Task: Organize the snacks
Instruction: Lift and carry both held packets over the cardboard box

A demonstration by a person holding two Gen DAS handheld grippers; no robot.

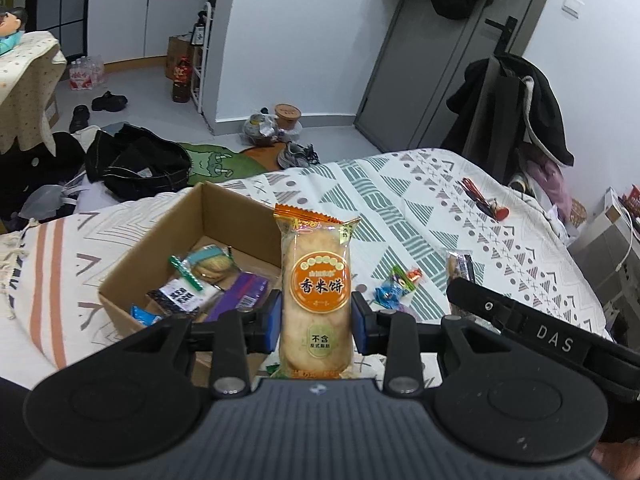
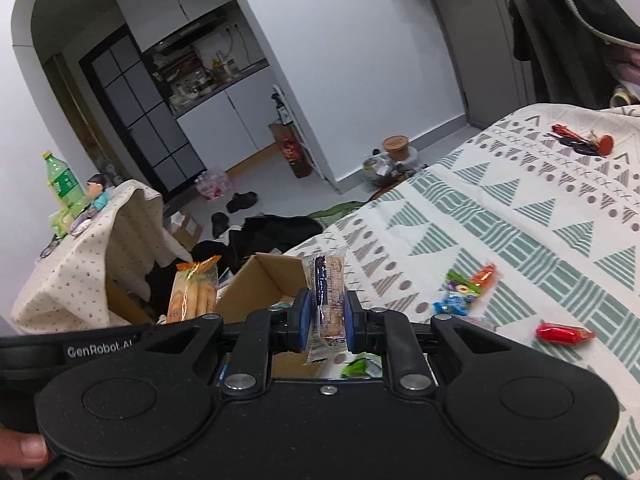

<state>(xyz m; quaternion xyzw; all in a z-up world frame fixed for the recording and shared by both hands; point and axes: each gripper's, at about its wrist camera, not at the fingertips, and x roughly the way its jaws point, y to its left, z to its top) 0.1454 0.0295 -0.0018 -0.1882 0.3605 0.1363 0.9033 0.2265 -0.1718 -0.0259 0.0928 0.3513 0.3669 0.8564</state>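
My left gripper (image 1: pixel 316 322) is shut on an orange rice cracker pack (image 1: pixel 316 292), held upright above the bed, just right of the open cardboard box (image 1: pixel 132 268). Several snack packs lie inside that box. In the right wrist view my right gripper (image 2: pixel 327 322) is shut on a clear biscuit pack with a dark stripe (image 2: pixel 326 304), held upright near the box (image 2: pixel 256 280). The rice cracker pack (image 2: pixel 194 294) shows to its left. Loose candies (image 1: pixel 394 282) (image 2: pixel 466 290) and a red-wrapped snack (image 2: pixel 560 333) lie on the patterned bedspread (image 2: pixel 520 216).
A red and black key bundle (image 1: pixel 482 199) lies further back on the bed. Dark clothes (image 1: pixel 136 160), shoes and bottles litter the floor beyond the bed. A cloth-covered table (image 2: pixel 92 256) with a green bottle stands at left. A chair with jackets (image 1: pixel 520 108) stands at the bed's far right.
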